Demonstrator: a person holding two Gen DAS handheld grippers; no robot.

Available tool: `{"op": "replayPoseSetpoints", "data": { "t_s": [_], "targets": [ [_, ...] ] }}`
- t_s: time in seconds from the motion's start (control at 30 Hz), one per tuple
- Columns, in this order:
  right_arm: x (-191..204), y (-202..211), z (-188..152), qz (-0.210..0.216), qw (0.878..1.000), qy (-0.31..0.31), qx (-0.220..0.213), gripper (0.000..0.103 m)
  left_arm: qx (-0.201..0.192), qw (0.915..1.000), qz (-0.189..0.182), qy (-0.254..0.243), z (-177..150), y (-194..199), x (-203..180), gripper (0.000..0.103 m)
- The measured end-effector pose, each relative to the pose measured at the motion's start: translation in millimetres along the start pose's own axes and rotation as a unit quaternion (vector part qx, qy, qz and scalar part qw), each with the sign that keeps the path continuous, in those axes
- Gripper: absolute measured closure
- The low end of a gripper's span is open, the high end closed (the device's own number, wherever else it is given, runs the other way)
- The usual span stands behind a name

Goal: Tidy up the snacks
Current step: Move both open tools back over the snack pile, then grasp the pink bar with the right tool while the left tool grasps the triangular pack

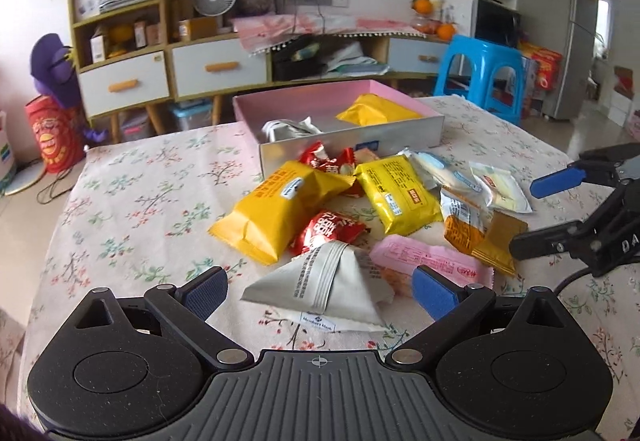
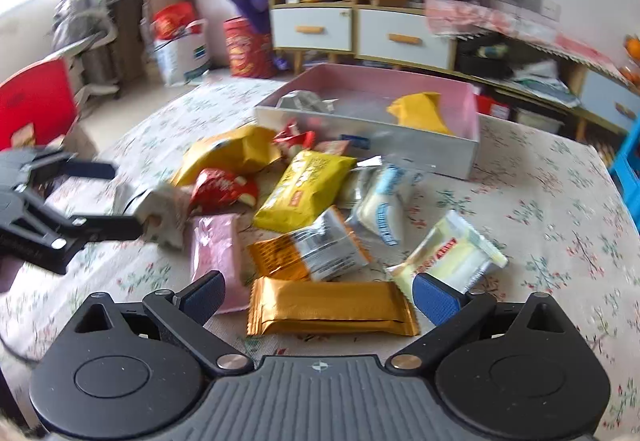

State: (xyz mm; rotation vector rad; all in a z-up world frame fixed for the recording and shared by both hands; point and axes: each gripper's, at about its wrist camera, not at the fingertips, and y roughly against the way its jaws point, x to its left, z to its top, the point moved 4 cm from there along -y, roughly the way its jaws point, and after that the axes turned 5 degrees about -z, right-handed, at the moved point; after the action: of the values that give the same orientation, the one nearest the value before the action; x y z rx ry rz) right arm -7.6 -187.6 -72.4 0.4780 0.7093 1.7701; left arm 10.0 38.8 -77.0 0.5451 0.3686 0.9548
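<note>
On the left, the left gripper [image 1: 320, 291] is standing wide open, its blue pads flanking a grey pyramid-shaped packet [image 1: 324, 289] that is lying on the flowered tablecloth [image 1: 132, 201]; nothing is being held. Beyond it the loose snacks are sitting in a heap: a big yellow bag [image 1: 276, 209], a red packet [image 1: 328, 231], a pink packet [image 1: 432, 261] and a second yellow packet [image 1: 396, 193]. Behind the heap the pink-lined box [image 1: 352, 149] is holding only a grey packet [image 1: 288, 127] and a yellow bag [image 1: 374, 111], so by my reading the sorting is barely begun, with most snacks waiting outside. Further right, the right gripper [image 2: 320, 299] is also spread wide and empty, hovering over a gold wafer bar [image 2: 332, 307], with a pale packet [image 2: 452, 257] just beside its right pad.
</note>
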Motion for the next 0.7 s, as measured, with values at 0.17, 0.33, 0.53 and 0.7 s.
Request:
{"op": "replayPoseSetpoints", "data": {
  "t_s": [0.17,0.33,0.53,0.7],
  "targets": [
    [9,1,1,0.011,1.000,0.022,-0.005,0.010,0.007,0.9999,-0.007,0.006,6,-8,1,0.003],
    [27,3,14,0.042,0.998,0.037,-0.022,0.013,0.019,0.9994,-0.011,0.028,8,-15,7,0.006],
    [60,-5,16,0.084,0.993,0.080,-0.008,0.024,0.028,0.9985,-0.016,0.044,7,-18,13,0.012],
    [79,-17,13,0.097,0.989,0.109,0.014,0.038,0.041,0.9976,-0.018,0.054,5,-20,18,0.024]
  ]
}}
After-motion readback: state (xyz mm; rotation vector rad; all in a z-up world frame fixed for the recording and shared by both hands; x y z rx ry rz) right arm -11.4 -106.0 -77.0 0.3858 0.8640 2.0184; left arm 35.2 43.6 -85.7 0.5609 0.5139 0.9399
